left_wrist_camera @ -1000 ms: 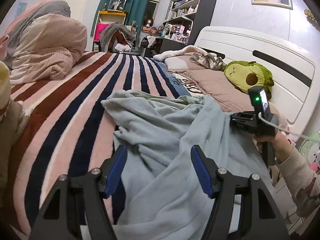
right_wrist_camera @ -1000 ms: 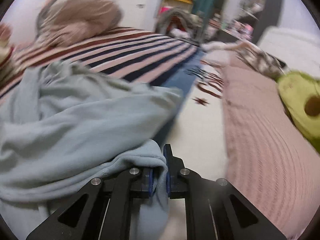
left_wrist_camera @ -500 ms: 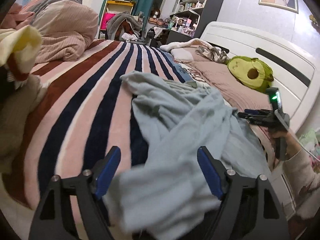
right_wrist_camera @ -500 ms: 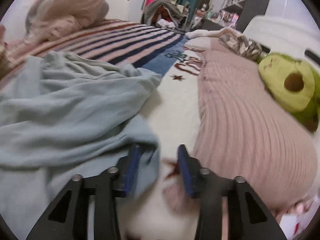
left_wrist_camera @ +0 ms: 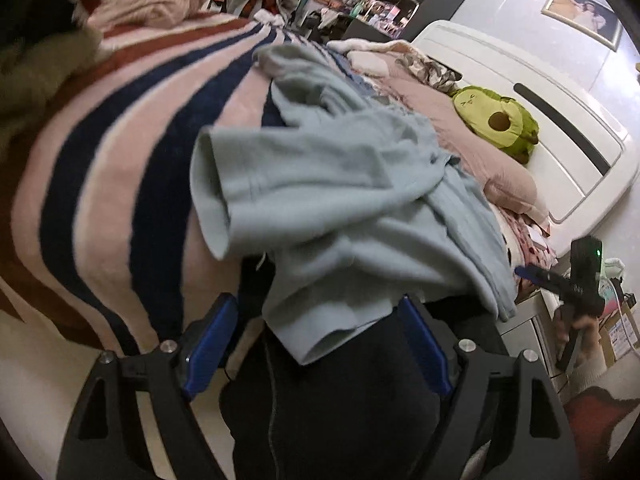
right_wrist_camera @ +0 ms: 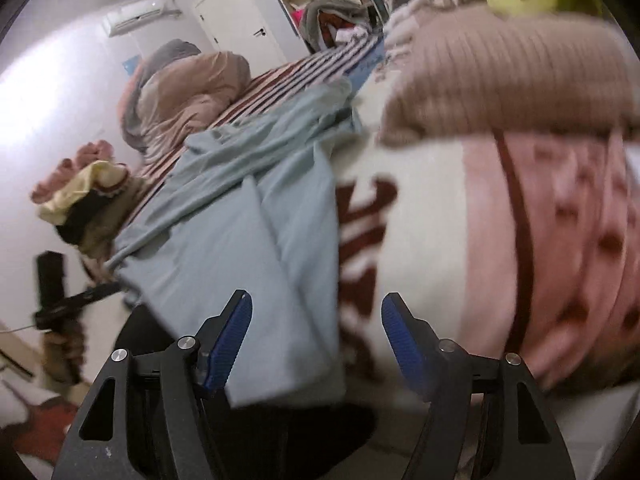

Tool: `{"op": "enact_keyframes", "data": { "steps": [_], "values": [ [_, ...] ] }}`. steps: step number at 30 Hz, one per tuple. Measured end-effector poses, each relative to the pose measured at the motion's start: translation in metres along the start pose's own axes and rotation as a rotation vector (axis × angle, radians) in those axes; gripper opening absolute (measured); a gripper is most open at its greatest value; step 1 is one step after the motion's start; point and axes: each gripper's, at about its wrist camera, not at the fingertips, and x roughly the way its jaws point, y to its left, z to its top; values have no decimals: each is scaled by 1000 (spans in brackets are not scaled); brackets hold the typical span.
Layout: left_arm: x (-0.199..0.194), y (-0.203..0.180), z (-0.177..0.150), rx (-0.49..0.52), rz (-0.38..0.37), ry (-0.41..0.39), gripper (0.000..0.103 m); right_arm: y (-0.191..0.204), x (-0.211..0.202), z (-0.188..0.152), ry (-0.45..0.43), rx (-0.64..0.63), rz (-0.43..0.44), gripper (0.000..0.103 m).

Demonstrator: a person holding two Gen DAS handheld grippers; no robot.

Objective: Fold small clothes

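Pale-blue fleece, a small garment (left_wrist_camera: 340, 184), lies rumpled across the near edge of the bed (left_wrist_camera: 120, 160), one open cuff flopped toward the striped blanket (left_wrist_camera: 100, 132) and its lower hem spilling over the bedside toward the person's dark-clad lap. The left gripper (left_wrist_camera: 320, 344) hangs just below that hem, its blue pads (left_wrist_camera: 208, 340) spread wide and holding nothing. The right gripper (right_wrist_camera: 316, 340) is likewise spread and empty, pointed at the garment's flat lower panel beside the cream-and-pink quilt (right_wrist_camera: 520, 240). A ribbed pillow (right_wrist_camera: 500, 80) and a green avocado plush (left_wrist_camera: 504, 124) sit toward the headboard. The cloth looks soft, light and limp: it would likely sag and bunch wherever it is lifted, and should not slip from ribbed pads. A sound hold appears to be the doubled hem or the cuff edge, one gripper on each corner, so the fabric can be drawn flat before any fold
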Motion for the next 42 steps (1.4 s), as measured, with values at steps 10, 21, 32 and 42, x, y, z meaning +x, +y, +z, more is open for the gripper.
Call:
{"op": "enact_keyframes", "data": {
  "steps": [10,21,32,42],
  "values": [
    [31,-2,5,-55,-102,24,76,-7,46,-23,140,51,203,66],
    [36,-19,12,-40,-204,30,22,20,53,-16,129,-55,368,44],
    [-6,-42,30,37,-228,-102,9,54,40,1,5,-106,379,10],
    [-63,-51,26,76,-251,-212,5,65,3,4,-111,-94,365,9]
  ]
}}
